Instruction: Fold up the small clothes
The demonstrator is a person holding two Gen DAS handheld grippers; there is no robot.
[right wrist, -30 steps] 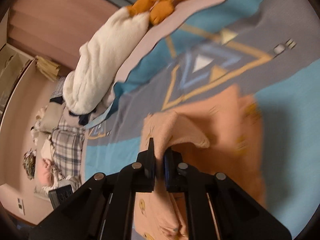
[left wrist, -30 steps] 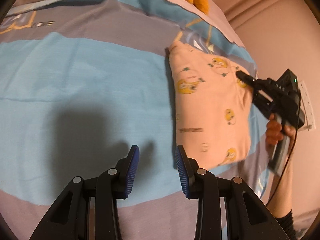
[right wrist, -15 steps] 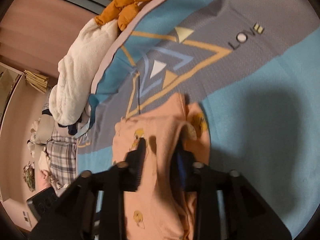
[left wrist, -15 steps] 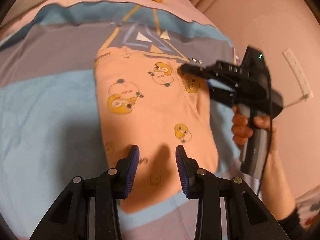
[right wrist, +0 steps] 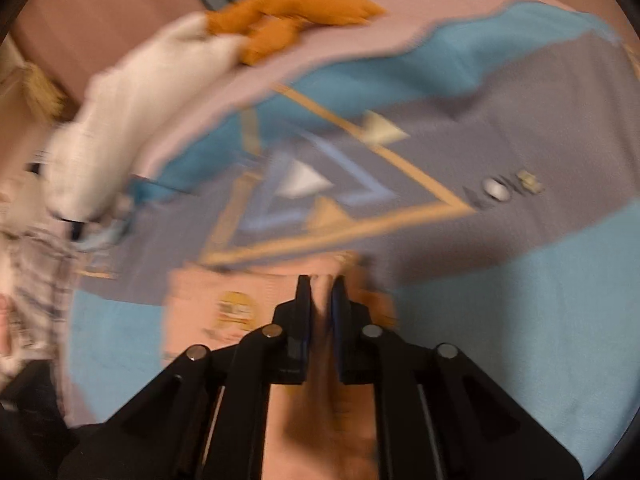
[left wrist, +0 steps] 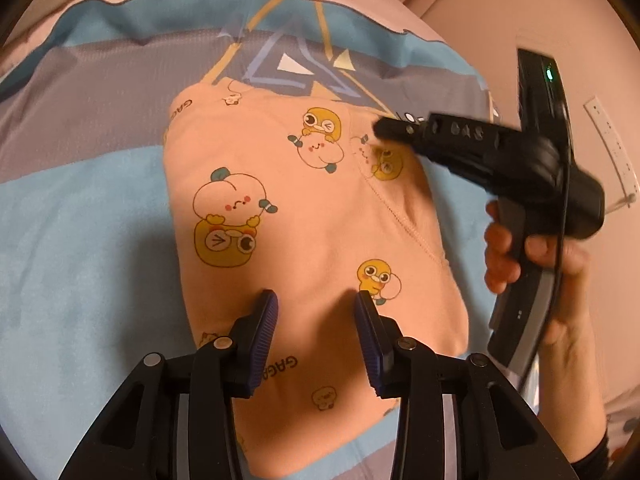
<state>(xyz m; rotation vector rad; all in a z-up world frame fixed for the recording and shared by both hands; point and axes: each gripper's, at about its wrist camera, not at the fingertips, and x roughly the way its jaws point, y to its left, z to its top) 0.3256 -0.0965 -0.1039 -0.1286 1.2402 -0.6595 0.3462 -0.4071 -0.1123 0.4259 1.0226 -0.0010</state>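
A small peach garment printed with yellow cartoon ducks lies folded on the blue and grey bedspread. My left gripper is open and hovers over the garment's near part. My right gripper shows in the left wrist view at the garment's far right corner. In the blurred right wrist view my right gripper stands nearly shut, with peach fabric between and under its fingers. Whether it pinches the fabric is unclear.
A white and orange plush toy lies at the far edge of the bed. A pink wall with a power strip stands to the right. Plaid clothes pile up at the left.
My left gripper has moved right and now hovers over the garment. My right gripper has carried a flap across the garment and laid it flat. Its jaws have narrowed again.
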